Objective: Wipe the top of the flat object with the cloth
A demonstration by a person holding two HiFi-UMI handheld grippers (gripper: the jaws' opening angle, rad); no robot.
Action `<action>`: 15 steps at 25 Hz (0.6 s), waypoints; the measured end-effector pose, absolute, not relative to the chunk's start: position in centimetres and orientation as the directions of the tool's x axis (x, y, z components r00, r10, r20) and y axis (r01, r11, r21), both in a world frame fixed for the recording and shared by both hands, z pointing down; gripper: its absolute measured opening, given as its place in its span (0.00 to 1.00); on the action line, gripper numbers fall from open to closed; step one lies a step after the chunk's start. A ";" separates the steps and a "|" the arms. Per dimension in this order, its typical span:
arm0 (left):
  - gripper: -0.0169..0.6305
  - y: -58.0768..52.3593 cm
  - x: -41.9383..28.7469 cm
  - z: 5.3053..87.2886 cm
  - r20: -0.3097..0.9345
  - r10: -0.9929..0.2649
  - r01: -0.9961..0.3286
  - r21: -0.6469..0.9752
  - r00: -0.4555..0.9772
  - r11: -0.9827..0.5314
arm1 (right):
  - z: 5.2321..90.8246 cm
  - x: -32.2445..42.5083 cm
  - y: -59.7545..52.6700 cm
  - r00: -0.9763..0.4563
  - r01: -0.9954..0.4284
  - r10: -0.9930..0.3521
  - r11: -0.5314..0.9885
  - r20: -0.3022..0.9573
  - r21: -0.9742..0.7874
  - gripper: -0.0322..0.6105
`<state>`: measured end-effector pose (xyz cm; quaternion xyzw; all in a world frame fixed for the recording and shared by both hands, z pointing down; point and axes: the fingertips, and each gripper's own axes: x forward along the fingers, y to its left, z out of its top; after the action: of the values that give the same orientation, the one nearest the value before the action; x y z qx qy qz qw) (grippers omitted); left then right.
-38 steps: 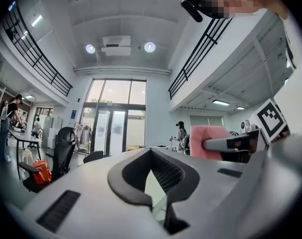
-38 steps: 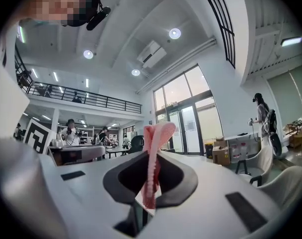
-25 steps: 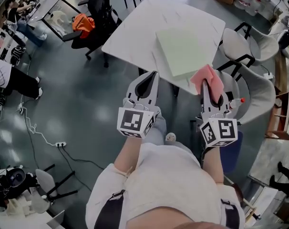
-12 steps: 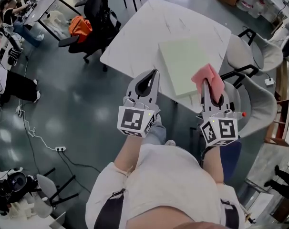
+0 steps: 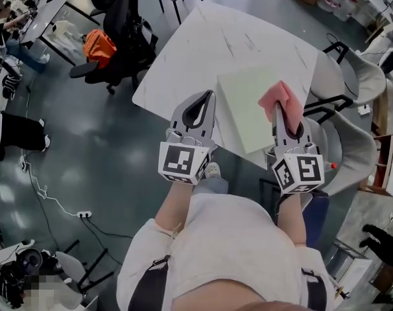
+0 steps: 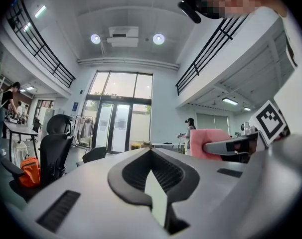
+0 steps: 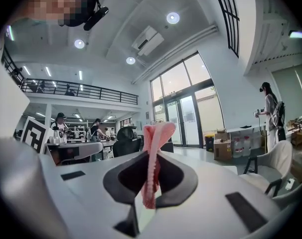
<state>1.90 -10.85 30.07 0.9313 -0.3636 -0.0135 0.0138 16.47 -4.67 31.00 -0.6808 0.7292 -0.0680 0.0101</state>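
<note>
- Right gripper (image 5: 279, 114) is clenched on the pink folded cloth (image 5: 282, 97), over the right edge of the pale green flat square board (image 5: 243, 105) on the white table (image 5: 203, 50).
- Left gripper (image 5: 208, 97) has its jaws together and empty, and sits near the board's left corner.
- To wipe well, press the cloth flat and sweep edge to edge.
- Whether cloth and board touch is unclear, since both gripper views face the room.

The cloth (image 5: 282, 100), centre right in the head view, is pink fabric, soft and matt; the right gripper view shows a nubbly, rough weave along its edge. The flat object (image 5: 248, 112) is pale green, smooth and matt. The counter (image 5: 203, 50) is white and smooth, faintly streaked, with a low sheen. The left gripper (image 5: 208, 97) and the right gripper (image 5: 277, 111) have pale grey matt plastic shells, their jaws lined with black ribbed pads. The grey floor (image 5: 99, 128), at left, is polished and glossy.
</note>
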 end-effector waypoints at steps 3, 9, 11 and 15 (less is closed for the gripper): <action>0.05 -13.0 1.5 30.4 -0.011 -0.668 -0.667 0.040 0.744 -0.744 | 31.5 15.9 -6.9 -0.069 -0.993 -0.992 0.059 0.101 -0.100 0.10; 0.05 -16.0 1.2 31.6 0.011 -0.659 -0.658 0.073 0.752 -0.750 | 33.2 15.0 -10.6 -0.080 -0.994 -0.982 0.067 0.172 -0.084 0.09; 0.05 -16.7 1.2 32.2 0.021 -0.660 -0.660 0.083 0.751 -0.747 | 33.9 14.9 -11.5 -0.088 -0.994 -0.976 0.075 0.197 -0.074 0.09; 0.05 -17.8 0.9 32.7 0.028 -0.682 -0.682 0.094 0.730 -0.726 | 35.4 14.7 -13.5 -0.130 -0.990 -0.960 0.110 0.249 -0.090 0.09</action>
<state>0.92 -17.81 32.72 0.9289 -0.3671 -0.0044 0.0490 14.75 -13.55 35.39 -0.6565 0.7423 -0.1175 -0.0640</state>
